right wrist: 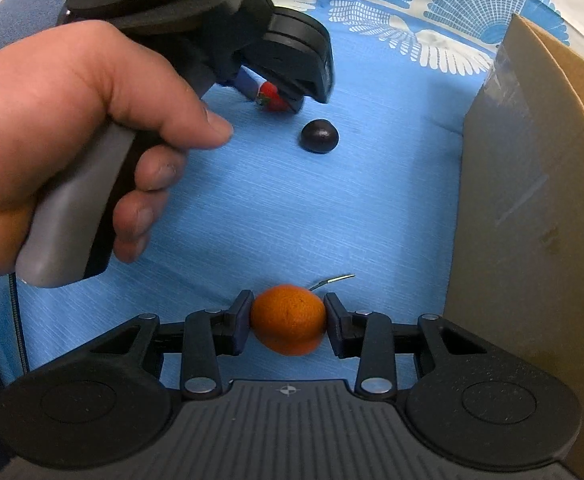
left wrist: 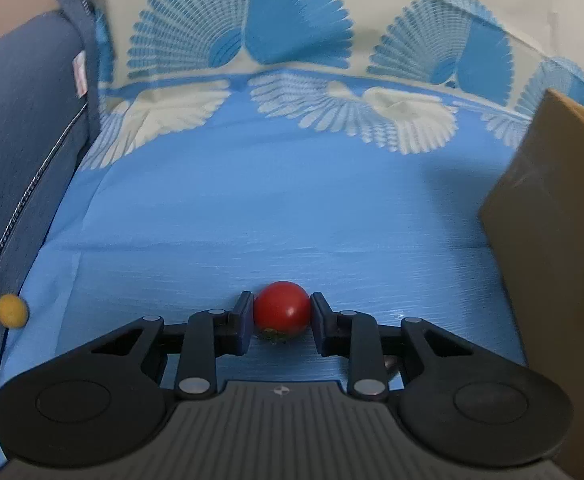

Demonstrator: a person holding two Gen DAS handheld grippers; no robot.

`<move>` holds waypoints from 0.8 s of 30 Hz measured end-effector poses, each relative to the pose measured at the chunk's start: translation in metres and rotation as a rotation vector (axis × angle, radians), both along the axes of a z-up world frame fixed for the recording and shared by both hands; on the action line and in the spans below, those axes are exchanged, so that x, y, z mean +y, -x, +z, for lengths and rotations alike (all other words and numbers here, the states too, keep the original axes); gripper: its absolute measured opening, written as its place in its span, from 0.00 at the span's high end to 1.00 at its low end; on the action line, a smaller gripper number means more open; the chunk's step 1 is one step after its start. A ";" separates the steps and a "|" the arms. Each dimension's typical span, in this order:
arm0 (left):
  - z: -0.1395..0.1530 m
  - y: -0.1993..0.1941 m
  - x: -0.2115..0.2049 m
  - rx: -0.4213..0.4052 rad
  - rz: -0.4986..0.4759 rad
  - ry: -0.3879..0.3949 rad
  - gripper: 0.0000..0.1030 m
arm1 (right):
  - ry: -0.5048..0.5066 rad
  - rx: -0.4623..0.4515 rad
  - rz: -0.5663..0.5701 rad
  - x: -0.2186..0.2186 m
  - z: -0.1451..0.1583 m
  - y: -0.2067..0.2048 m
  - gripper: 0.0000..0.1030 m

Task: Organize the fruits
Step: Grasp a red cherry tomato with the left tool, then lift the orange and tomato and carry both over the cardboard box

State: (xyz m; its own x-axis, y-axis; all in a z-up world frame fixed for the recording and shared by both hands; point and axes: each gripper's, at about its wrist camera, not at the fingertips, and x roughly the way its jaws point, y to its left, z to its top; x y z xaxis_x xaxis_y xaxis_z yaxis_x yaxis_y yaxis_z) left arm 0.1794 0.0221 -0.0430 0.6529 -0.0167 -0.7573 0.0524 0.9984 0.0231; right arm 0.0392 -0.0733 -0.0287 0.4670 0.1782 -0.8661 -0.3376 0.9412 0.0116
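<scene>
1. Left gripper (left wrist: 282, 312) points down, jaws pinched tight on a small red tomato (left wrist: 282, 308).
2. Left hand (right wrist: 64, 132) is wrapped round its grey handle.
3. Right gripper (right wrist: 288, 318) angled steeply down, clamped on an orange (right wrist: 288, 318).

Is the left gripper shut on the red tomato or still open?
Shut on it. The left gripper has both pads touching the sides of the red tomato, which sits on the blue cloth.

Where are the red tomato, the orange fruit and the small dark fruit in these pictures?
red tomato (left wrist: 282, 307): left wrist view, middle of its red skin.
orange fruit (right wrist: 288, 318): right wrist view, centre of its peel.
small dark fruit (right wrist: 319, 136): right wrist view, middle of its glossy top.
</scene>
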 end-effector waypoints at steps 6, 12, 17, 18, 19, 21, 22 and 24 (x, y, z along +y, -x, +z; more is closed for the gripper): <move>0.017 0.016 0.003 -0.024 0.023 0.005 0.68 | -0.014 -0.025 -0.006 0.001 0.002 0.002 0.62; 0.019 0.025 0.017 0.073 0.095 -0.004 0.68 | 0.006 -0.058 0.006 0.005 0.004 0.005 0.62; 0.009 0.024 0.018 0.142 0.087 -0.032 0.68 | 0.018 -0.034 0.002 0.006 -0.001 0.004 0.61; 0.008 0.024 0.018 0.141 0.085 -0.036 0.68 | 0.019 -0.035 0.004 0.007 -0.001 0.004 0.61; 0.007 0.025 0.018 0.141 0.085 -0.037 0.68 | 0.018 -0.035 0.003 0.007 -0.001 0.004 0.61; 0.006 0.025 0.019 0.138 0.086 -0.036 0.68 | 0.013 -0.032 -0.005 0.005 -0.001 0.004 0.61; 0.006 0.026 0.019 0.138 0.086 -0.035 0.68 | 0.013 -0.031 -0.006 0.005 0.000 0.004 0.60; 0.006 0.026 0.019 0.135 0.087 -0.034 0.67 | 0.017 -0.031 -0.006 0.005 0.000 0.003 0.58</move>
